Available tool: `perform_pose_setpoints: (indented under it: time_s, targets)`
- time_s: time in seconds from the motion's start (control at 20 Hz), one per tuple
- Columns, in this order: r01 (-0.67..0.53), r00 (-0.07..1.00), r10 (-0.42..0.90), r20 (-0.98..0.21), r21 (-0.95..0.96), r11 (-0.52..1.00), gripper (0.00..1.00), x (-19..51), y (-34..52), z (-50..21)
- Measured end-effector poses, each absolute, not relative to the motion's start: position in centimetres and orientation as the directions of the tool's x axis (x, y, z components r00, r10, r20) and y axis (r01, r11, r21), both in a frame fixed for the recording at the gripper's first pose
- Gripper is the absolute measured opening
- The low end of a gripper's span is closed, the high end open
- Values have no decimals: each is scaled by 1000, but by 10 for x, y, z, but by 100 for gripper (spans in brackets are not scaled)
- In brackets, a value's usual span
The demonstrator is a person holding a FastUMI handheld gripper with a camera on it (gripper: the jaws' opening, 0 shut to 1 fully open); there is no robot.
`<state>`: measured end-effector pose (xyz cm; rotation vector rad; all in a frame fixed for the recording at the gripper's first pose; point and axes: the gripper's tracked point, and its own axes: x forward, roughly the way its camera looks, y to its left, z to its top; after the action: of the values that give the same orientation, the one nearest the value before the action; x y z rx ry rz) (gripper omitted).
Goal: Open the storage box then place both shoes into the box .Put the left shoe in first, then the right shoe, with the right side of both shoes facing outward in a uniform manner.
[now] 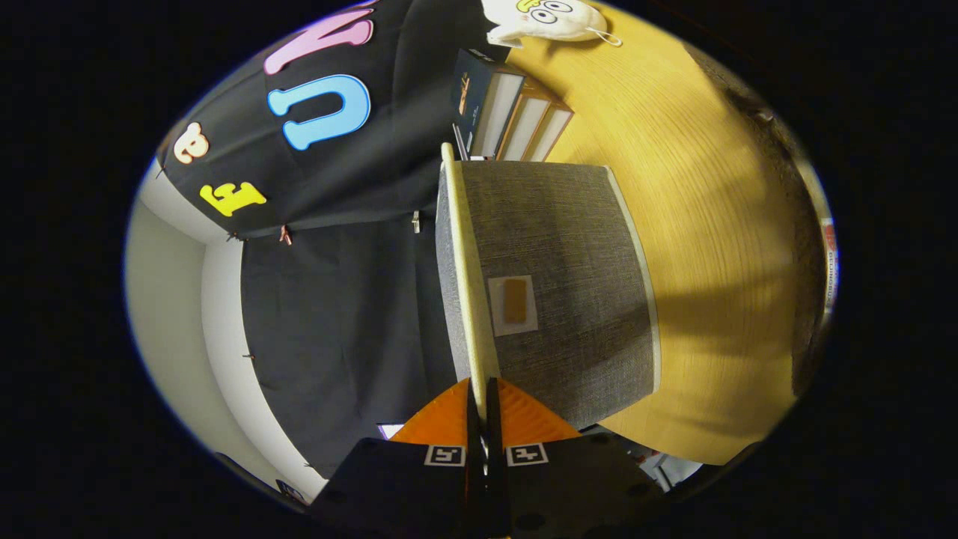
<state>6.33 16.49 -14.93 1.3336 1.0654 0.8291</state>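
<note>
The wooden table (696,202) carries a grey fabric storage box (569,292). Just beyond the box, a row of books (509,112) stands on the tabletop, touching or almost touching its far side. Farther beyond the box, past the books, lies a white plush toy (550,21).
</note>
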Motion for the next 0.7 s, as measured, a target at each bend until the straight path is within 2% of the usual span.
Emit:
perform_pose_setpoints:
  time_s: [0.15, 0.35, 0.55, 0.7]
  targets:
    - [74, 344, 932, -114, 993, 94, 5, 62, 165, -125]
    - [-34, 378, 922, -89, 993, 109, 5, 64, 178, -73]
    - [-144, 375, 925, -63, 982, 125, 5, 64, 215, -23]
    - [-217, 387, 918, -87, 959, 182, 5, 66, 251, -3]
